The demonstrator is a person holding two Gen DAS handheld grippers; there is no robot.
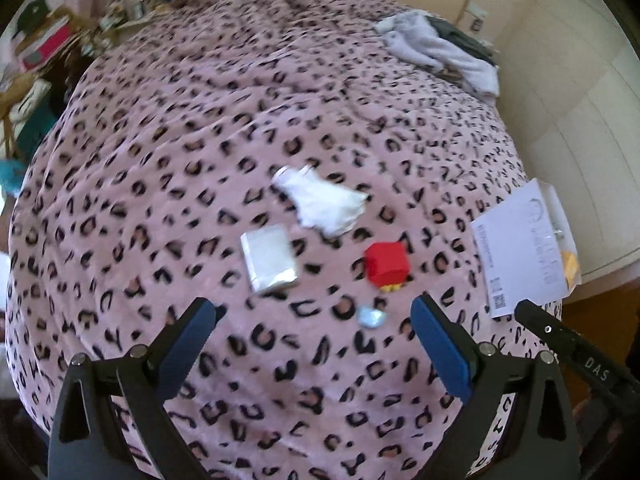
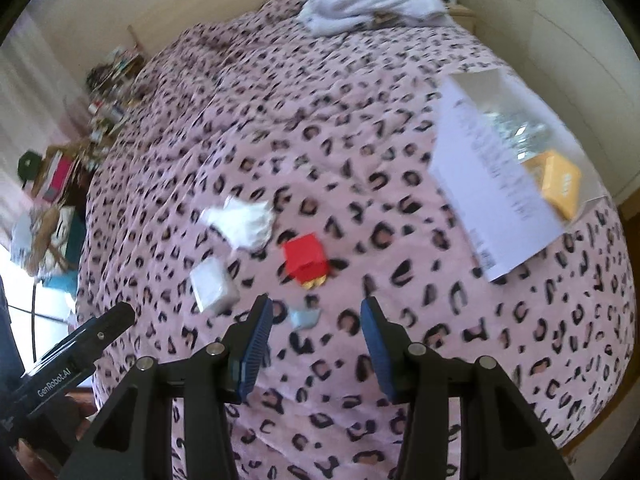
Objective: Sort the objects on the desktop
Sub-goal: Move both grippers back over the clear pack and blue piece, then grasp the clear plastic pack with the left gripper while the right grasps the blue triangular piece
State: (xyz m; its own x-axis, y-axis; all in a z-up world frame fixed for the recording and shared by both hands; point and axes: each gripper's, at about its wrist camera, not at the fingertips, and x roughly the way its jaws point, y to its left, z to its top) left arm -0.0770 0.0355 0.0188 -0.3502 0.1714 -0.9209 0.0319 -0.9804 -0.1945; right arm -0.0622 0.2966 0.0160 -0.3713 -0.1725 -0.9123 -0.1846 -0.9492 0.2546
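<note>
Your left tongs [image 1: 314, 316] gape wide and empty — the small silver packet [image 1: 371, 316] lies between them; right tongs [image 2: 316, 316] are part-open, empty too.

Bright soft daylight, motion blur throughout, strong fisheye bending and dark vignette at edges.

I'm in a bedroom at home, def not an office: big bed w/ fuzzy pink leopard-print blanket [image 1: 208, 128], crumpled white & grey clothes pile [image 2: 372, 4] at the far end, cluttered wooden shelf of bottles & boxes [image 2: 108, 96] by the cream wall [image 1: 580, 128].
</note>
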